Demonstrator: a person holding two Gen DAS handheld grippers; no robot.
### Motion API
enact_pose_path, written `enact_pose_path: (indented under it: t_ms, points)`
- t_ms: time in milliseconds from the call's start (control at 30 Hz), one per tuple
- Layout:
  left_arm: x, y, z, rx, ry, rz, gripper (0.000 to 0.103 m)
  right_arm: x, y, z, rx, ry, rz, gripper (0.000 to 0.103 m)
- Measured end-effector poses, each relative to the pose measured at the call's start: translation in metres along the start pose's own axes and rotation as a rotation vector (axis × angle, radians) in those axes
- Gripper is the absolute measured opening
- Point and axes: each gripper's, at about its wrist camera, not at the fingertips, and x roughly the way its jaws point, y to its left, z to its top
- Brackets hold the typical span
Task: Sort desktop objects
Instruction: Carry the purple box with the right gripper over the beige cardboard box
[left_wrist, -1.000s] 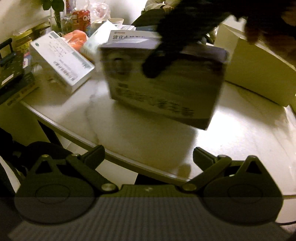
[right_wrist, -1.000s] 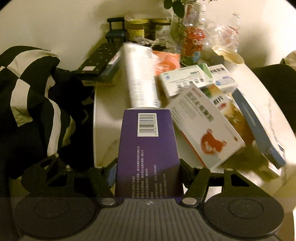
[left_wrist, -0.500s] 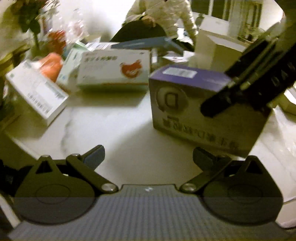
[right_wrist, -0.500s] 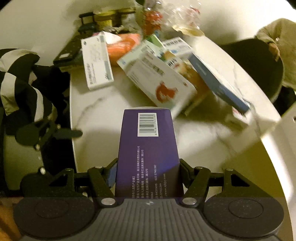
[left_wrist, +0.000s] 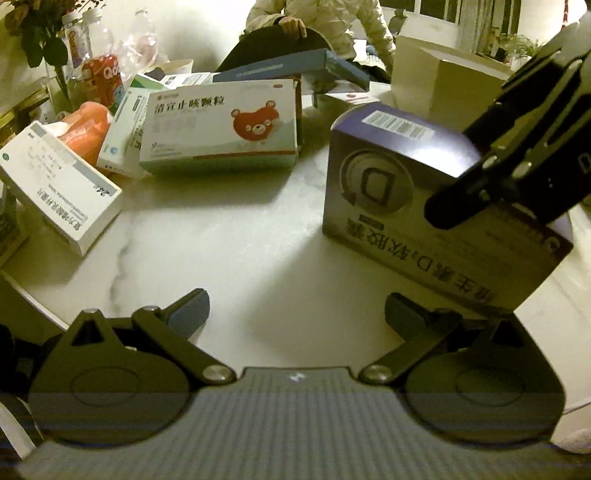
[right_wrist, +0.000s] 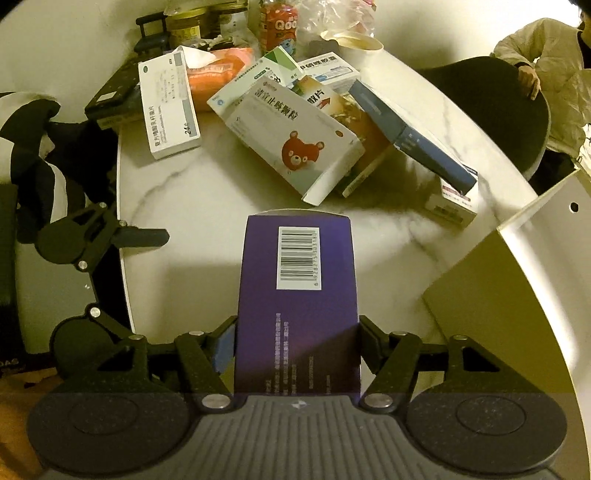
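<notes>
While the right claw (right_wrist: 297, 347) clamps the purple rectangular cardboard box (right_wrist: 297, 314) by its two broad faces, the box sits tilted over the white marble desk (right_wrist: 207, 221), barcode label on its narrow top, white print below. Left wrist view shows its grey front with a big "D" in a ring; whether its lower edge touches the desk, can't tell. Left claw (left_wrist: 295, 314) is spread wide, holding nothing, near the desk edge. Farther back: white bear-print carton (right_wrist: 295, 144) leaning on a pile of medicine boxes.
</notes>
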Motion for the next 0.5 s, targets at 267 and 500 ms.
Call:
enact_pose_path:
  t_ms: [267, 500]
  points:
    - [0.002, 0.0, 0.003, -0.002, 0.008, -0.001, 0.103, -0.014, -0.001, 0.004, -0.006, -0.049, 0.001, 0.067]
    - [0.003, 0.0, 0.006, -0.012, 0.006, -0.013, 0.103, -0.044, -0.015, 0.015, 0.04, -0.111, 0.01, 0.067]
